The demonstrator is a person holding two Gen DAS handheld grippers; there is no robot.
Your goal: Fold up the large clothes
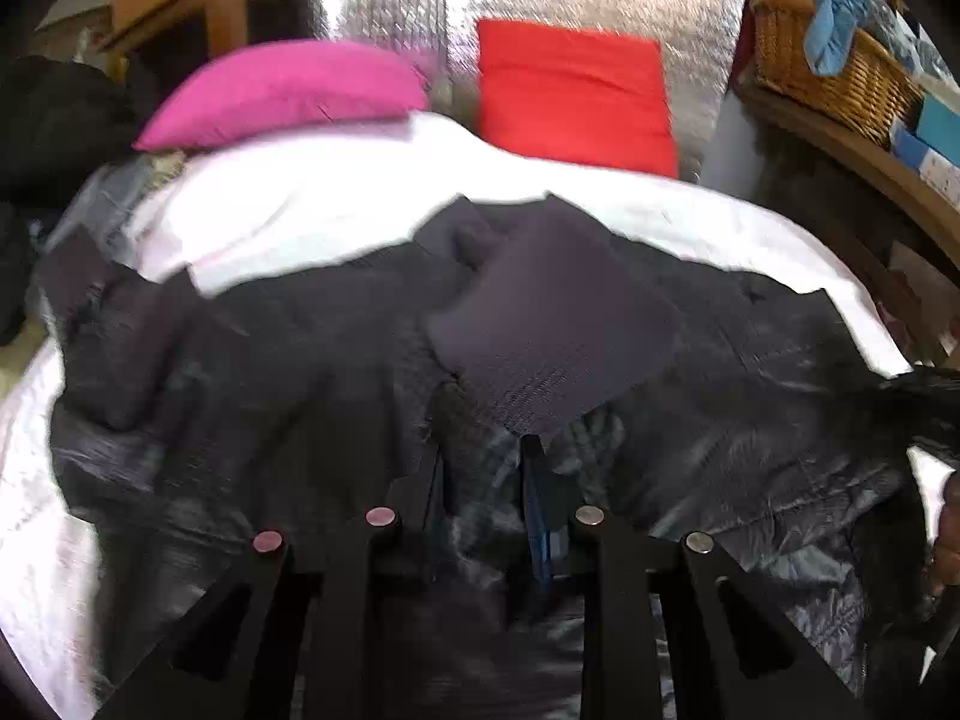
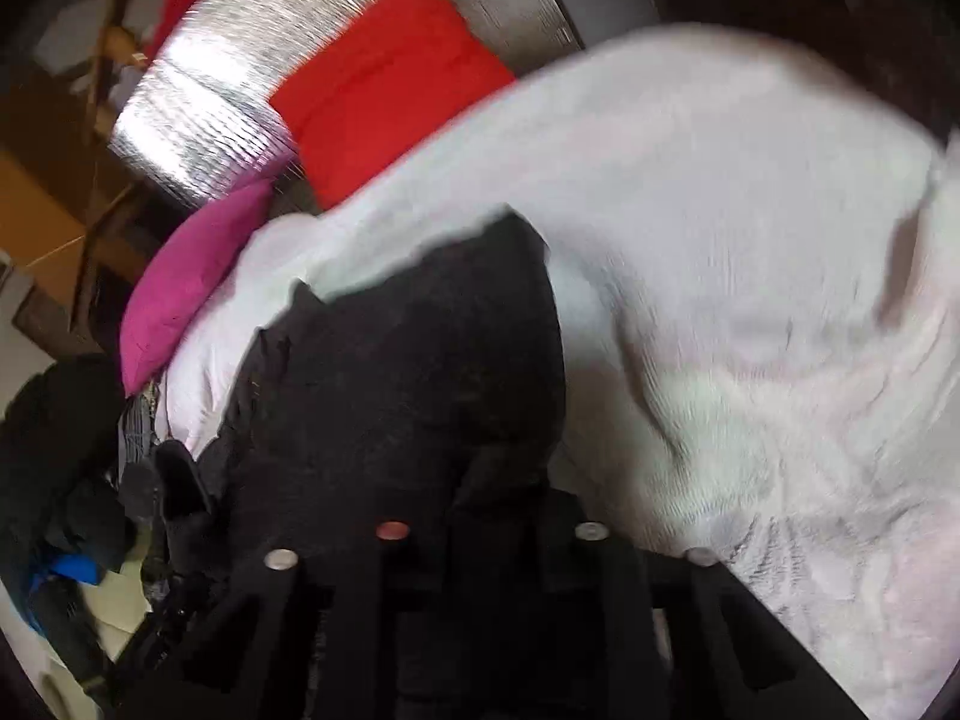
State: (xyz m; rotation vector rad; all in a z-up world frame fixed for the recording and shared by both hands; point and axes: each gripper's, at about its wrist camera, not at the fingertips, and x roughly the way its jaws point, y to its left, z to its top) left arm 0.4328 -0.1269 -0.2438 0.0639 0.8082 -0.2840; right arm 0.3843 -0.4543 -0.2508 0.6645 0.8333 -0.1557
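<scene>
A white bedcover [image 1: 336,198] carries a dark jacket [image 1: 300,360] spread below a red pillow [image 1: 570,90] and a pink one [image 1: 288,96]. Left gripper [image 1: 480,450] and right gripper [image 2: 492,480] each pinch jacket fabric, fingers narrow.

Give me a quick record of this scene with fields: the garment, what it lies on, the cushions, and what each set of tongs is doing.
garment: dark jacket, spread out and rumpled
surface: white bedcover
cushions: pink cushion and red cushion at the far edge, side by side
left tongs: narrowed on a fold of the jacket
right tongs: closed on jacket fabric
side detail: wicker basket on a shelf at the right
fold status: not yet folded
</scene>
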